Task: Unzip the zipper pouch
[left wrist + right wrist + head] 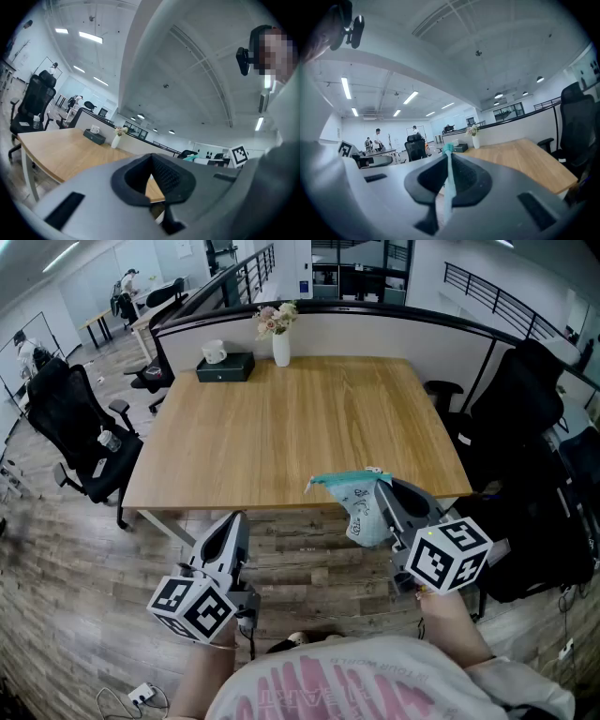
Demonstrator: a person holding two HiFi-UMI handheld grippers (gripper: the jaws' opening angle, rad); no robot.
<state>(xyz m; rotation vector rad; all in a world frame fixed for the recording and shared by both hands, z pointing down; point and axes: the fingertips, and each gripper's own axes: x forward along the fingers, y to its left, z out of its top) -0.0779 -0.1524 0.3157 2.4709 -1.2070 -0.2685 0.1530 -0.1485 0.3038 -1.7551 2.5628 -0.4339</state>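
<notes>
The zipper pouch (pixel 362 509), white with a teal top band, hangs in the air just off the wooden table's (pixel 281 427) near edge. My right gripper (pixel 381 491) is shut on the pouch's right end. In the right gripper view the teal edge of the pouch (pixel 448 157) runs up between the closed jaws of that gripper (pixel 447 187). My left gripper (pixel 235 522) sits lower left of the pouch, apart from it, in front of the table. Its jaws (pixel 151 179) are shut with nothing between them, and the pouch (pixel 190 158) shows small to its right.
A dark tissue box (pixel 225 367) and a white vase of flowers (pixel 280 341) stand at the table's far edge. Black office chairs stand at the left (pixel 80 423) and right (pixel 525 399). Wooden floor lies below the grippers.
</notes>
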